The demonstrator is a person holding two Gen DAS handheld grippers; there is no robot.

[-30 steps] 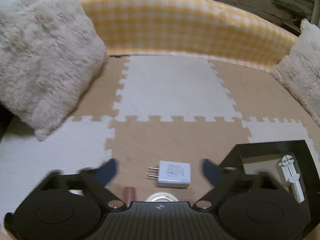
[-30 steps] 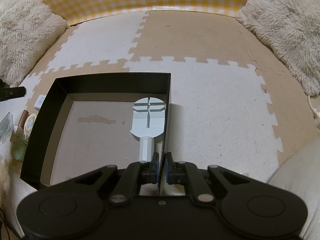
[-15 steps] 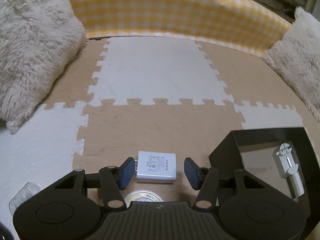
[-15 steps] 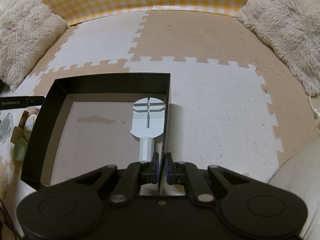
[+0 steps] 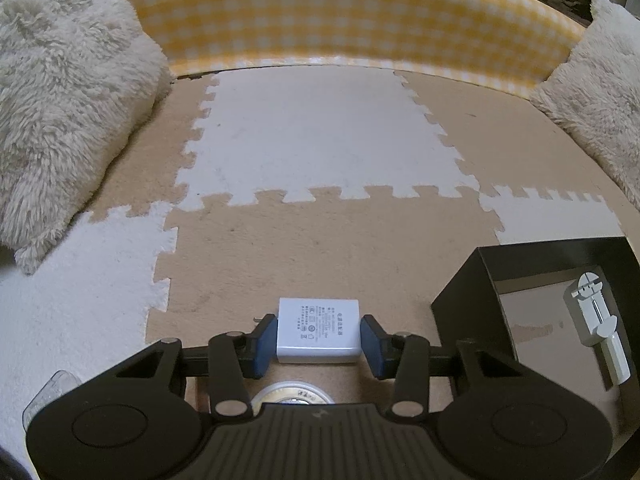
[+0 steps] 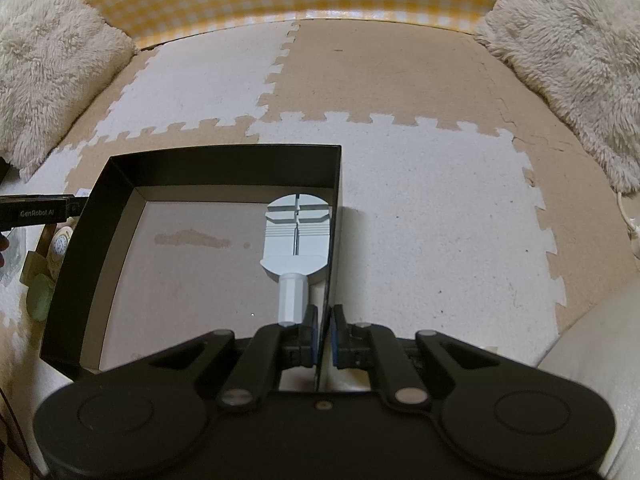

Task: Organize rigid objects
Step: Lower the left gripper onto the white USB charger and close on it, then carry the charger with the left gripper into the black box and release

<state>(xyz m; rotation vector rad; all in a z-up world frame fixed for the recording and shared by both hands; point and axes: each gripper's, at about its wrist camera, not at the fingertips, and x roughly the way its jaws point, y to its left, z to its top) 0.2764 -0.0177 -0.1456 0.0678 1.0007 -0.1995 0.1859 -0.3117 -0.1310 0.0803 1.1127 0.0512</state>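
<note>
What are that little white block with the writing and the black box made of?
White block: probably hard plastic, smooth satin shell with printed text, likely a charger. Black box: seemingly cardboard, thin matte black walls and a bare brownish floor with a scuffed patch.
</note>
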